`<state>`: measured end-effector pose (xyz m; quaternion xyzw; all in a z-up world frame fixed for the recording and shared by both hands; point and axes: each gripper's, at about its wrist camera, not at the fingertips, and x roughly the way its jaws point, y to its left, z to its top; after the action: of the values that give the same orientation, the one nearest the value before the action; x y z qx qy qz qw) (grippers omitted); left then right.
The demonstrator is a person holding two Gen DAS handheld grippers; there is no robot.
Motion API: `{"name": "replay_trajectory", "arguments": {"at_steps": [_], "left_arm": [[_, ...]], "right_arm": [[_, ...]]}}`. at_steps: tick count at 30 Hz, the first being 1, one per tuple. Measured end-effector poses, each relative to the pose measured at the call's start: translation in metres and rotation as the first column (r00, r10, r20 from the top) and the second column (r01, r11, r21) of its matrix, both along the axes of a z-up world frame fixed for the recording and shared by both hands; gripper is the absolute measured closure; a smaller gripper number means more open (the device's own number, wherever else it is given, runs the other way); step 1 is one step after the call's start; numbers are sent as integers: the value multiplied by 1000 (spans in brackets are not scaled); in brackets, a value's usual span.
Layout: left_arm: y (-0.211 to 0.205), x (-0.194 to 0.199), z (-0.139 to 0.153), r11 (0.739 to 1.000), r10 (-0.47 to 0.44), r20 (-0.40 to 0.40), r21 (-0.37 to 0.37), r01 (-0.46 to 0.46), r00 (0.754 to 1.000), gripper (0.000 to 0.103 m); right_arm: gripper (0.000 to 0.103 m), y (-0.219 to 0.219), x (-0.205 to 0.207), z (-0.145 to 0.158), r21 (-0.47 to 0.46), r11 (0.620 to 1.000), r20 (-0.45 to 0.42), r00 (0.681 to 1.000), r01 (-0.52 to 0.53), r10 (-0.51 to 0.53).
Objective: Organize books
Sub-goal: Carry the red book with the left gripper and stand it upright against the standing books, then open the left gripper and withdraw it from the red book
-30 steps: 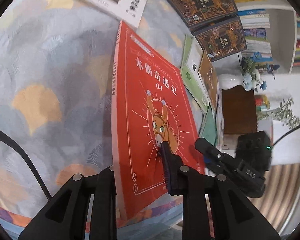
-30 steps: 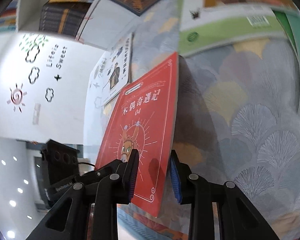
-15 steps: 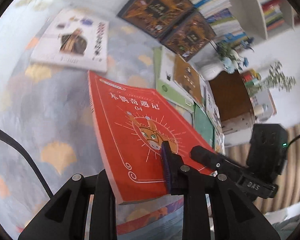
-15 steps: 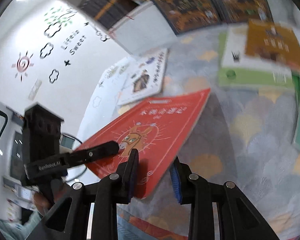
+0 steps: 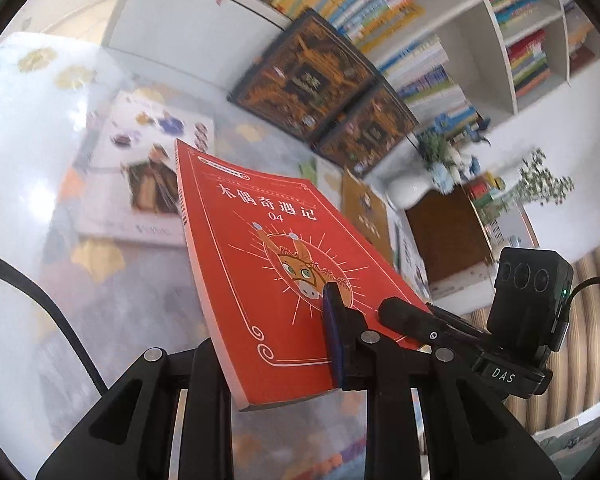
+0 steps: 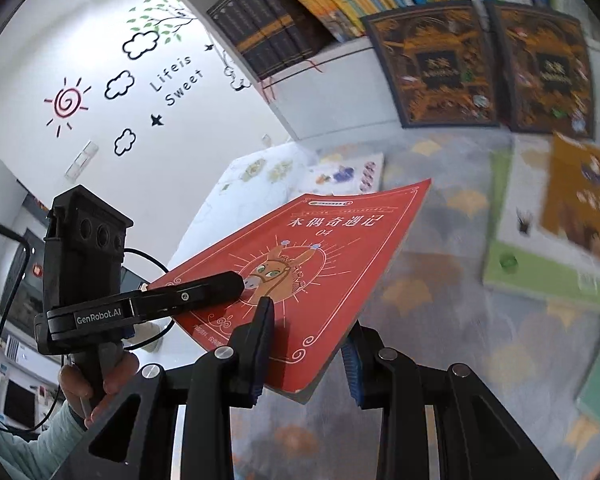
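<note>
A red book with a donkey on its cover is held in the air, tilted, by both grippers. My left gripper is shut on its near edge; in the right wrist view it comes in from the left. My right gripper is shut on the same book at its near corner; in the left wrist view it comes in from the right. The book hangs above a grey patterned carpet.
Two dark ornate books lean against a white bookshelf full of books. A white picture book, a green-white book and an orange-brown book lie on the carpet. A wooden cabinet stands at the right.
Both grippers have lifted the red book off the carpet and tipped it back towards level. The views have swung up towards the bookshelf.
</note>
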<state>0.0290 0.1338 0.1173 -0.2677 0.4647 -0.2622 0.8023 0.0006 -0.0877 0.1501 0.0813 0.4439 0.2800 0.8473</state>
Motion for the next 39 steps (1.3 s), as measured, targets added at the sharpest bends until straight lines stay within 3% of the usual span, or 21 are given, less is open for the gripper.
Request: {"name": "replay_trajectory", "arguments": {"at_steps": [6,10,20,28,33,39], "left_arm": [[28,44,-12,998,60,6,21,-60,998,82],[40,73,-31,996,84,-15,43,-83,996,82],[54,114,-75,989,141,-55,49,-139,988,81],[69,112,-114,986,166,-188,57,-158,968,77],[68,95,-113,988,145,-198,80,-132,969,75],[82,80,-113,980,190,-220,96,-173,957,75]], "right_arm": [[70,36,59,-11,-18,998,-1,999,-53,53],[70,52,101,-32,-15,998,-46,997,-56,55],[70,67,151,-74,-39,998,-96,994,-50,46],[70,59,161,-118,-41,999,-203,979,21,-29],[70,47,165,-129,11,997,-254,965,71,-66],[70,46,164,-129,-16,997,-250,965,77,-79]]}}
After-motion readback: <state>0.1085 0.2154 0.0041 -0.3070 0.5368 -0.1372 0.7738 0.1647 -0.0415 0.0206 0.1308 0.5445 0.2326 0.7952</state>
